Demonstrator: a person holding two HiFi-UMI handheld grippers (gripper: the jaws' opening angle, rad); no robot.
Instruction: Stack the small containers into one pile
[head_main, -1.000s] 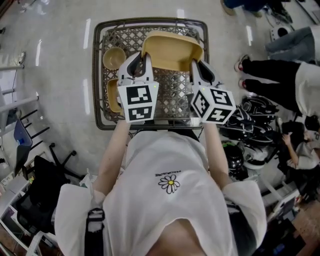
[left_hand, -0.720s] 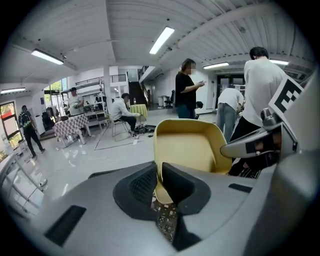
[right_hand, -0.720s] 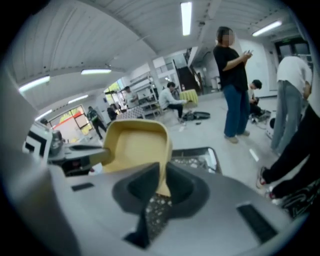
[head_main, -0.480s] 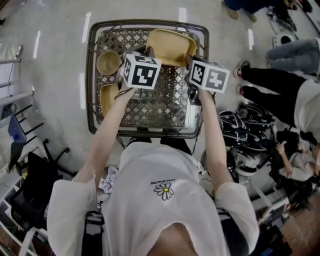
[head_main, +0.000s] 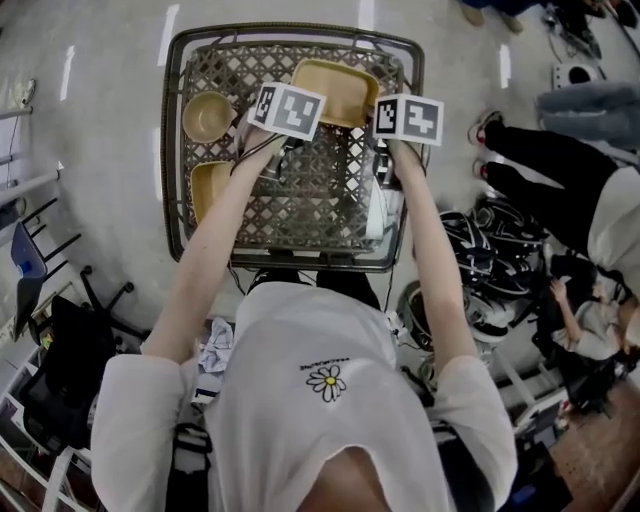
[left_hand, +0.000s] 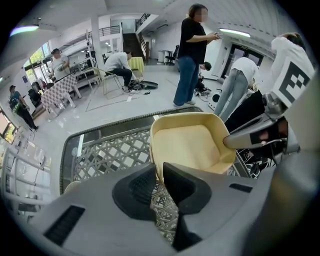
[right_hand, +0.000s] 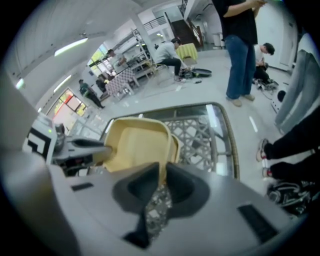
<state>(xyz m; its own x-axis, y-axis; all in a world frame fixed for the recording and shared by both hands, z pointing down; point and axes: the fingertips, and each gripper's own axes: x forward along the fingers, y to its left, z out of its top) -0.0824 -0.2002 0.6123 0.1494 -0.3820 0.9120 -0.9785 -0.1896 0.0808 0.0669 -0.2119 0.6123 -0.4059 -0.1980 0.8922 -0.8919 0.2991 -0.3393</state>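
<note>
Both grippers hold a tan square container (head_main: 335, 88) by opposite rims, low over the far right part of a lattice cart basket (head_main: 172, 150). My left gripper (left_hand: 156, 172) is shut on its near left rim. The left jaws have just been opening a little, with the rim still between the pads. Shut on the opposite rim is my right gripper (right_hand: 162, 177). In the right gripper view a second tan rim (right_hand: 175, 146) shows just beyond the container (right_hand: 135, 145). A round tan bowl (head_main: 207, 116) and another tan container (head_main: 208, 188) lie at the basket's left side.
The basket's raised metal rim rings the work area. People stand on the floor to the right (head_main: 560, 150), beside a pile of dark shoes (head_main: 500, 260). An office chair (head_main: 60, 340) is at the lower left. Farther off a person (left_hand: 192, 55) stands beyond the cart.
Both grippers have gone down and away from me into the basket with the tan container. The container now lies flatter and smaller in view, near the far right corner.
</note>
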